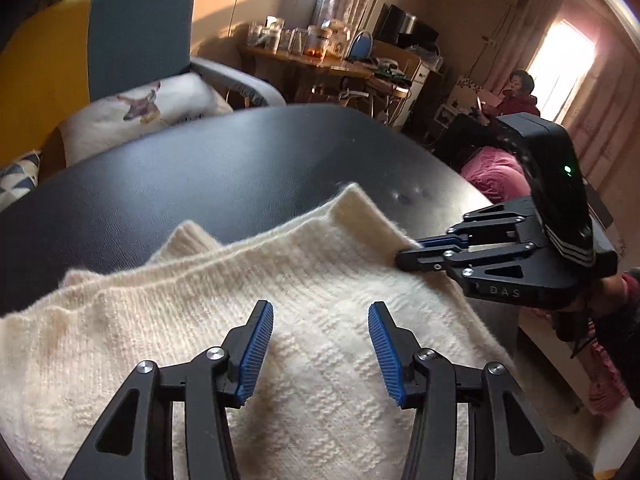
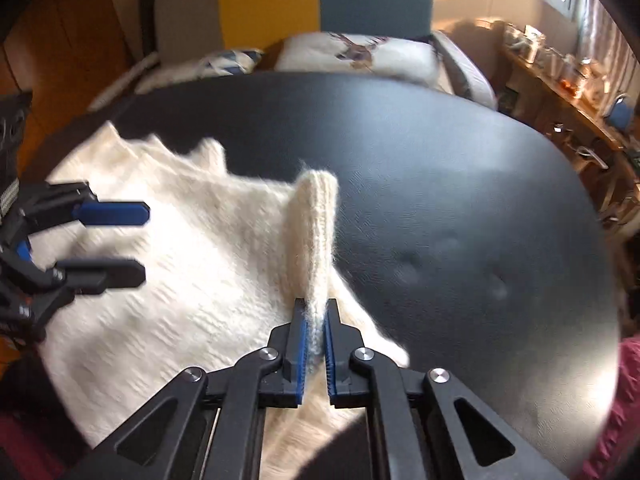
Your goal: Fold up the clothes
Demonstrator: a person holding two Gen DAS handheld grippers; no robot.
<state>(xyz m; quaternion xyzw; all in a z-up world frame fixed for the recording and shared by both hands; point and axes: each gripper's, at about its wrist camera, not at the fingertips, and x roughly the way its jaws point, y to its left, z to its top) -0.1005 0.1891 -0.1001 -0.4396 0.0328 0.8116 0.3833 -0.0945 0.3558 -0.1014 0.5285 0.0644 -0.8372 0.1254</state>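
Sweater [image 1: 304, 288]: cream knit, lying partly folded on the near side of a black table [image 1: 200, 172].
Right gripper [image 2: 316, 320]: jaws closed on a raised ridge of the sweater's right-hand edge, pulled up off the table.
Left gripper [image 1: 320, 344]: jaws open, blue pads apart, empty, just above the flat knit.
Beyond the table: cushion [image 1: 152, 108] against a yellow-and-blue chair back; wooden shelf with jars [image 1: 296, 40]; seated person [image 1: 518, 96] near a bright window.
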